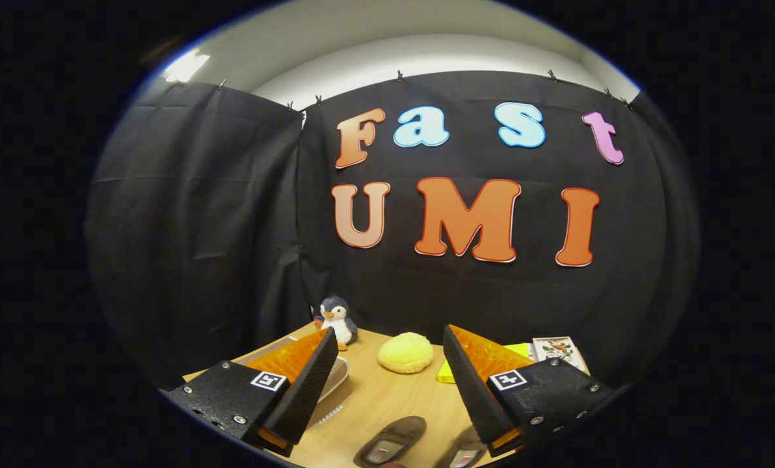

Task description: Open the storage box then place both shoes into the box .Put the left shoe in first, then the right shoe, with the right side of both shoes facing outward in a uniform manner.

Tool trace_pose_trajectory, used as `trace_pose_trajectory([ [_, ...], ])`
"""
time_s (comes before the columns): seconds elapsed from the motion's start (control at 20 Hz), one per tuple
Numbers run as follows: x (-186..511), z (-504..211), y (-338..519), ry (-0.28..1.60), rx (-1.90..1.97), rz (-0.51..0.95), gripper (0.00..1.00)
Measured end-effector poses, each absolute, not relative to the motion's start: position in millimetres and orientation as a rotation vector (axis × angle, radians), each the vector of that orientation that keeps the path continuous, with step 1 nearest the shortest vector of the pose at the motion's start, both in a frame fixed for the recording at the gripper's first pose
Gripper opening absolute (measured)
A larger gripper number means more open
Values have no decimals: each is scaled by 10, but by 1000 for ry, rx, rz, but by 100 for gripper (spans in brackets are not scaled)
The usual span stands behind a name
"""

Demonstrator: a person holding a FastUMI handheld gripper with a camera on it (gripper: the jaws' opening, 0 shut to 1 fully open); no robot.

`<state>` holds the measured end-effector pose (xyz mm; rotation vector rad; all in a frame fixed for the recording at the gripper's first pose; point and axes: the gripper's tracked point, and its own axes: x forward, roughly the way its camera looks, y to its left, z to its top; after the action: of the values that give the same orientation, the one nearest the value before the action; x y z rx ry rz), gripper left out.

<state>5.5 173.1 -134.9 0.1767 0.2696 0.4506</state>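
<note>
Hand-held gripper [387,383] spread wide, holding nothing — two brown shoes [390,442] between its fingers at 6 o'clock, yellow plush [405,352] at 12 on the tabletop [374,396]

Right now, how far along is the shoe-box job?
Nothing looks done. Both shoes, one between the fingers and one by the right finger, lie on the wooden table. The gripper is open and empty above them. A clear box sits behind the left finger; whether it is open is hidden. Left: open it, then load left shoe, then right.
</note>
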Motion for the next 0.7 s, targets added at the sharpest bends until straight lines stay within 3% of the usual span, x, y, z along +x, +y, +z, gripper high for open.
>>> trace_pose_trajectory([
  [0.7, -678, -3032, 3252, 877, 548, 861, 97],
])
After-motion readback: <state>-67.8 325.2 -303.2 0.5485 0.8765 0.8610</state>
